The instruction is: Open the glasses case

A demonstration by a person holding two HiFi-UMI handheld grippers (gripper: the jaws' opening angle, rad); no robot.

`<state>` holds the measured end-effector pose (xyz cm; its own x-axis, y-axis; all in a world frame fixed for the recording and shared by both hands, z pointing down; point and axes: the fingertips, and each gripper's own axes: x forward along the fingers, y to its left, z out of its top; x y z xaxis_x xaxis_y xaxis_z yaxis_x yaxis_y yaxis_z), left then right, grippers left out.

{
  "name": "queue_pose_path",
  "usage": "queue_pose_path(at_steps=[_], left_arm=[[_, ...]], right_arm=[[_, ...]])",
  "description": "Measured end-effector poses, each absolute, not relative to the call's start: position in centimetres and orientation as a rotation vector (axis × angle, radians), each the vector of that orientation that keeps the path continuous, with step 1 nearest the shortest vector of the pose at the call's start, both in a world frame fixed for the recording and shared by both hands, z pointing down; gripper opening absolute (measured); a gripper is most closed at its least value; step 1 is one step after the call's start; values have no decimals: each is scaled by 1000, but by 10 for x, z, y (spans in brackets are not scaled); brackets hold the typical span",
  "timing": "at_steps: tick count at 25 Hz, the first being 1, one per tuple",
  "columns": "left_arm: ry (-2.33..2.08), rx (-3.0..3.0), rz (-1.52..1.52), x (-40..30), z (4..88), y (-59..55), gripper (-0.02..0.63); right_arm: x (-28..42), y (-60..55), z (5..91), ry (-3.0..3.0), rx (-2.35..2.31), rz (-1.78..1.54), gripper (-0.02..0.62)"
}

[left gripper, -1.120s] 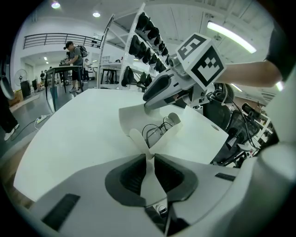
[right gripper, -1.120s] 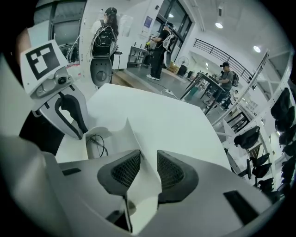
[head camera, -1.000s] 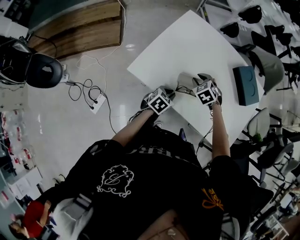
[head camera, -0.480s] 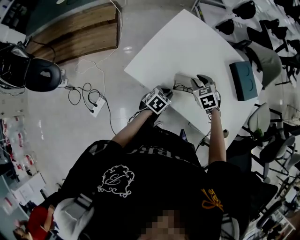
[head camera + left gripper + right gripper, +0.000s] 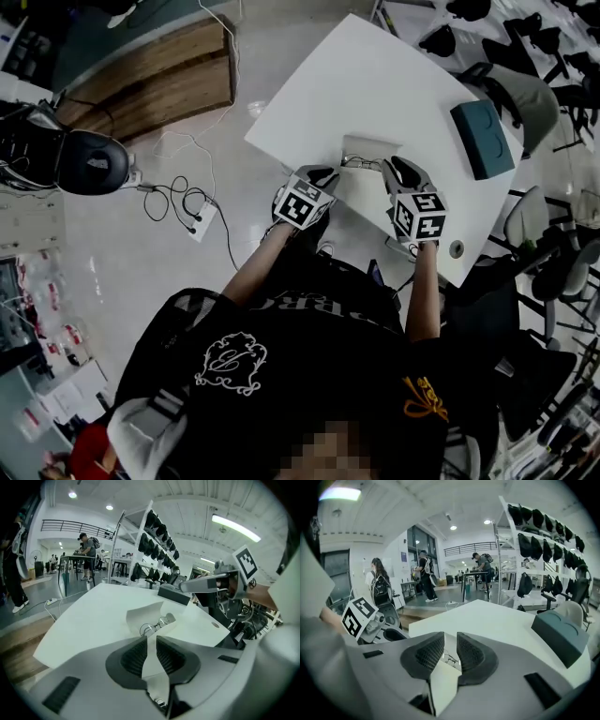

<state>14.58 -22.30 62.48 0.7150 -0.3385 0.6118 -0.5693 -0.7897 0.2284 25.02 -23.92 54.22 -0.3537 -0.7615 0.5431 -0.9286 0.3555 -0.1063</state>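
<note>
The glasses case looks like smooth, matt, pale card-like sheet, and the glasses in it have thin, shiny metal wire rims. The table is smooth matt white, the floor glossy, and the wooden platform at upper left shows grain.

Glasses case on table between left hand-held gripper and right hand-held gripper; box far right.
</note>
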Motion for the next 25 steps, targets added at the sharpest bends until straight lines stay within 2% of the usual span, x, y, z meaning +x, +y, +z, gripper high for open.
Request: queue_pose_path(at_steps=[16, 25], left_arm=[[-769, 2662, 590, 135, 510, -128, 67], [-775, 2643, 528, 125, 486, -107, 67]], right_arm=[[232, -119, 485, -2468, 1629, 634, 91], [221, -90, 474, -2503, 1657, 679, 89]])
